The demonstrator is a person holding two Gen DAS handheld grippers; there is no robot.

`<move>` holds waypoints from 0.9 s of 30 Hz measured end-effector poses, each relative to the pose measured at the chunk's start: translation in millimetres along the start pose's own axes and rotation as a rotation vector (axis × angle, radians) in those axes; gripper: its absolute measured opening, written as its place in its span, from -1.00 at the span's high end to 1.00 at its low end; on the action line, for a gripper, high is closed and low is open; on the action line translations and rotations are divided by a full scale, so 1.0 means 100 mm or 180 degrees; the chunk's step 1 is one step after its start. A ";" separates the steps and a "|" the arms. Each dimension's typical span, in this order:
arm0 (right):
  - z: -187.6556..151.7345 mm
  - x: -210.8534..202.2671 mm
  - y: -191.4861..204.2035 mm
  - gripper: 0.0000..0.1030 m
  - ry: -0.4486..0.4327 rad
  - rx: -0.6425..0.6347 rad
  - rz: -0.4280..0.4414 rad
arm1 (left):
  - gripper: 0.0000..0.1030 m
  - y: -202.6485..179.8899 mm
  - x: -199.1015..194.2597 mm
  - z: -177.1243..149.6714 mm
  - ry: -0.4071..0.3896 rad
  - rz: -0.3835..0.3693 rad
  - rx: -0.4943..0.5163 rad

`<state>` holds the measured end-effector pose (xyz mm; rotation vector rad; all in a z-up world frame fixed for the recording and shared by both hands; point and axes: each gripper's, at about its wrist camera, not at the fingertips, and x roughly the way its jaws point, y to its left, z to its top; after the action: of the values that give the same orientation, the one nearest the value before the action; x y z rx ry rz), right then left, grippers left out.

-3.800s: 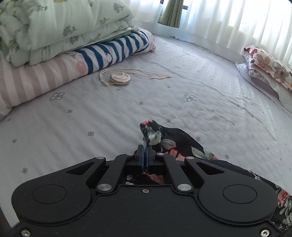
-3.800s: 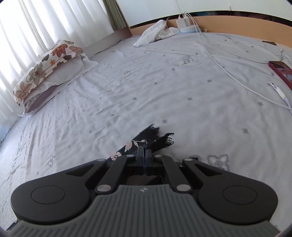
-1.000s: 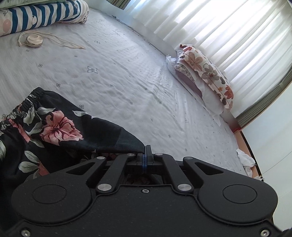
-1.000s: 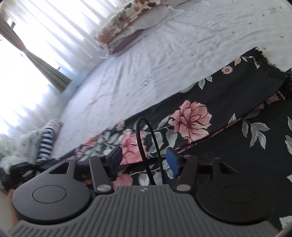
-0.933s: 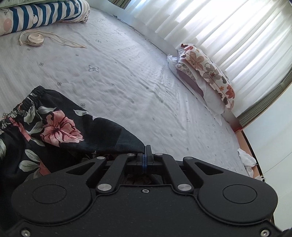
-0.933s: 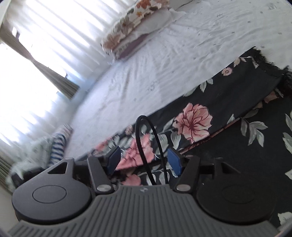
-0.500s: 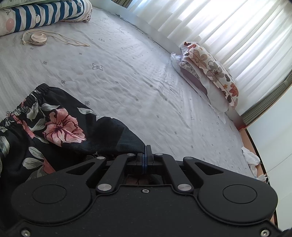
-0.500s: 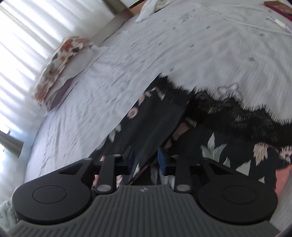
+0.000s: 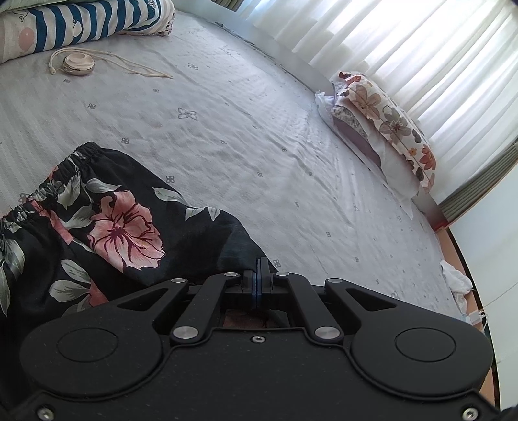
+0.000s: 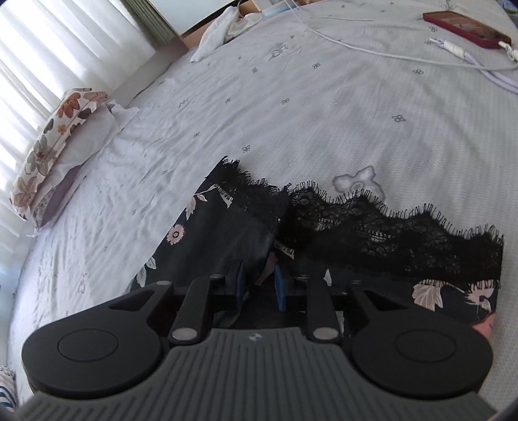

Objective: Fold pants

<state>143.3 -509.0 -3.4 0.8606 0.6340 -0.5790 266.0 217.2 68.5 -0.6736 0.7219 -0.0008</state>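
Black floral pants lie on the grey bed sheet. Their elastic waistband is at the left of the left wrist view. My left gripper is shut on a fold of the pants fabric at the garment's near edge. In the right wrist view the pants end in black lace leg hems. My right gripper is partly open, its blue pads either side of a fabric fold near the hems; I see no firm pinch.
A floral pillow lies by the curtained window; it also shows in the right wrist view. Striped bedding and a round corded device are at the far left. A red phone and white cables lie far right.
My right gripper has swung from the middle of the pants toward the lace hems and its jaws have narrowed around a fold. My left gripper stays shut on the fabric, shifting only slightly.
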 end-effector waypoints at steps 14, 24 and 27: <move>0.03 0.22 0.07 0.44 -0.0066 0.0124 0.0364 | 0.98 0.06 0.05 0.00 -0.0011 0.0051 -0.0038; 0.06 -0.02 0.28 0.96 -0.0488 -0.0459 0.0211 | 0.98 0.05 -0.10 -0.03 -0.0120 0.0142 0.0005; 0.09 -0.26 0.31 0.96 -0.0629 -0.0624 0.0192 | 0.99 0.00 -0.27 -0.04 -0.0183 0.0093 0.0032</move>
<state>149.6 -495.4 34.6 0.6276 0.4745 -0.5303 243.6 221.4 82.5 -0.6511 0.6760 0.0416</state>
